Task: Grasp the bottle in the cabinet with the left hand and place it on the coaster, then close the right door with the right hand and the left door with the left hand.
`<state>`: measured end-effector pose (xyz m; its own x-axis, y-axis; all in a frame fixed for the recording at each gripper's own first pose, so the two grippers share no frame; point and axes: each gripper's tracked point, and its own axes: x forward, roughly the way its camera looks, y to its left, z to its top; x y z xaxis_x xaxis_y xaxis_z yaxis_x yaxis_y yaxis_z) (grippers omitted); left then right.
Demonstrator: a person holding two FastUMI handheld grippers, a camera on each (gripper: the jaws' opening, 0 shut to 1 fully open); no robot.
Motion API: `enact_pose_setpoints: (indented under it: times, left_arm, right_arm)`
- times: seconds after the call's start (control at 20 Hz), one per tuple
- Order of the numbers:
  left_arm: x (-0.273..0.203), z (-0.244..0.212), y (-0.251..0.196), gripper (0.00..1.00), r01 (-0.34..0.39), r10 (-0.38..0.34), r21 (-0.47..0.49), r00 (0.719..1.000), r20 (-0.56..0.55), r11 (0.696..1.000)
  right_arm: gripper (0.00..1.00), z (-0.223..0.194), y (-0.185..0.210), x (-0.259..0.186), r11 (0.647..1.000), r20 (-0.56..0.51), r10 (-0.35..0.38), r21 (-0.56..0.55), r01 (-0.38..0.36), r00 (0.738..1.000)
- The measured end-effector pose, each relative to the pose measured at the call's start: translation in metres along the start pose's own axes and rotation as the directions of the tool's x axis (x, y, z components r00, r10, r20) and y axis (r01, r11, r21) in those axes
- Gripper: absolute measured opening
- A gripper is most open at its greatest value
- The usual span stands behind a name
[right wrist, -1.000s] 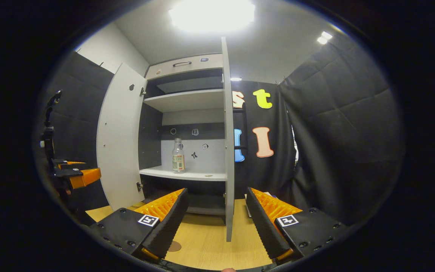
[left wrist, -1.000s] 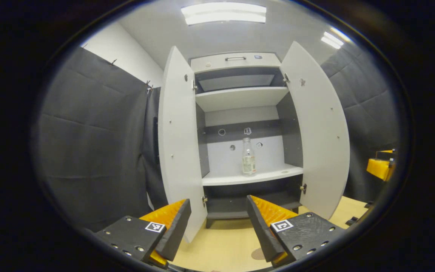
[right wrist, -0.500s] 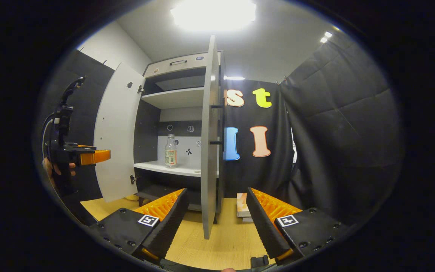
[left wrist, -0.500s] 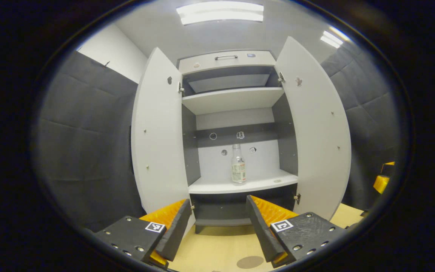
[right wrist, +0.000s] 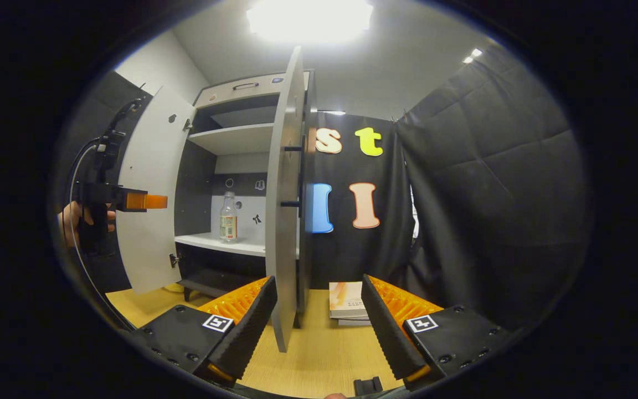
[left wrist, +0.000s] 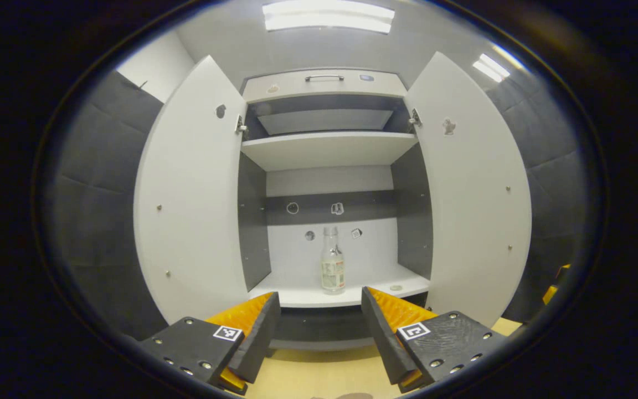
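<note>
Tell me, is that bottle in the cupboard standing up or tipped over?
Standing up. The bottle rests on its base on the white shelf, neck pointing straight up, between the two open doors.

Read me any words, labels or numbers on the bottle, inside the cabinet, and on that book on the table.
Bottle label: print too small to read.
Stickers on the cabinet back panel: tiny pictures, no legible words.
Book on the table: cover too blurred to read.
</note>
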<state>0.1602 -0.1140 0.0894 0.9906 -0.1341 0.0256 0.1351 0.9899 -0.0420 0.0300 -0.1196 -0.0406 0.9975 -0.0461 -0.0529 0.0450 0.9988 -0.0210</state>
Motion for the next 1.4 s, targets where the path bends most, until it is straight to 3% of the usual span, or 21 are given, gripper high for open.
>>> enact_pose_setpoints:
  times: [0.6, 1.4]
  left_arm:
    - [0.142, 0.012, 0.002, 0.87, 0.115, -0.116, -0.056, 0.993, -0.009, 0.992]
    - [0.285, -0.001, -0.014, 0.86, 0.180, -0.179, 0.000, 0.983, -0.042, 0.984]
  right_arm:
    - [0.98, -0.027, -0.011, 0.019, 0.989, -0.069, -0.144, -0.024, 0.143, 0.987]
    - [0.98, -0.060, -0.042, 0.012, 0.928, -0.135, -0.370, -0.005, 0.373, 0.919]
